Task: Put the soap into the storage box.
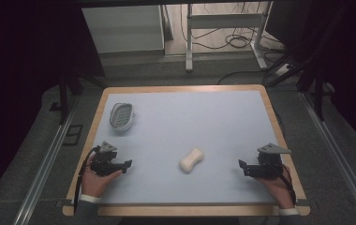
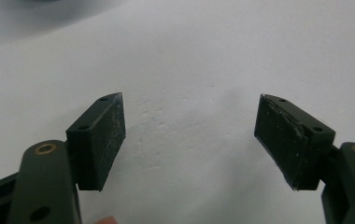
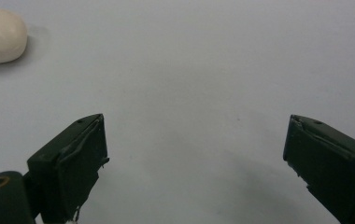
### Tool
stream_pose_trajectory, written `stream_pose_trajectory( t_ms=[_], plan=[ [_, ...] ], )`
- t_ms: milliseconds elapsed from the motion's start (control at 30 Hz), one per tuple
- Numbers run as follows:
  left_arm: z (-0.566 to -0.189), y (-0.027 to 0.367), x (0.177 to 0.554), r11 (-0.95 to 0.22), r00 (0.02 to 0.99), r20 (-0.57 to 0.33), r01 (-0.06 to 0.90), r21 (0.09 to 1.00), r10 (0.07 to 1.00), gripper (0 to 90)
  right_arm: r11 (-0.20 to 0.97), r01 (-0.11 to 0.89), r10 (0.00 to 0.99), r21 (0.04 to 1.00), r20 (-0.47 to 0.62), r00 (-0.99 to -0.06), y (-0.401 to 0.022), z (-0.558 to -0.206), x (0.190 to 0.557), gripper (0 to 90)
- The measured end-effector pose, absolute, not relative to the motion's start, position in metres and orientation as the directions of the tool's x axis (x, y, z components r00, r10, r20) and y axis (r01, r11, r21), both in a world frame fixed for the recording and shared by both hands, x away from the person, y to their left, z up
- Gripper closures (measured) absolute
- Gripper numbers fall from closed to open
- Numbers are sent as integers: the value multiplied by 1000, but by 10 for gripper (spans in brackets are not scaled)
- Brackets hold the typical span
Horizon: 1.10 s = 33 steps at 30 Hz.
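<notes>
Cream-coloured and waisted like a small bone, the soap bar (image 1: 192,160) lies flat on the pale blue table top (image 1: 204,122), toward the near edge and about midway between the two hands. It sits at a slant, one rounded end nearer the person, the other pointing away and to the right. In the right gripper view its rounded end (image 3: 0,36) shows at the upper left, well clear of the jaws.

To the left of the soap bar, the left gripper (image 1: 125,164) rests low over the table in the person's hand, pointing toward the bar; its jaws stand wide with bare table between them (image 2: 189,135). To the right of the soap bar, the right gripper (image 1: 242,167) is held the same way, facing back toward it, and its jaws are spread wide too, gripping nothing (image 3: 194,154). Both are well apart from the bar.

Farther from the soap bar, up toward the far left corner, a white soap dish (image 1: 122,116) with a ribbed inside sits by itself.
</notes>
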<state>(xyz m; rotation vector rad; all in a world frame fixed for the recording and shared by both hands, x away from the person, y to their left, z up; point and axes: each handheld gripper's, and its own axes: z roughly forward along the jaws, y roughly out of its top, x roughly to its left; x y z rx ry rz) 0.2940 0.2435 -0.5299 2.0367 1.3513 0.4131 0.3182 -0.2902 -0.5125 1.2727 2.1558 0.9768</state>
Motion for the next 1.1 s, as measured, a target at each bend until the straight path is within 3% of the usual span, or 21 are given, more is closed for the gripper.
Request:
stream_pose_trajectory(
  t_ms=[1100],
  plan=[
    [-498, 236, 282, -269, 449, -76, 654, 707, 890, 240, 284, 555, 887, 782, 6, -462, -298, -509, 315, 75]
  ],
)
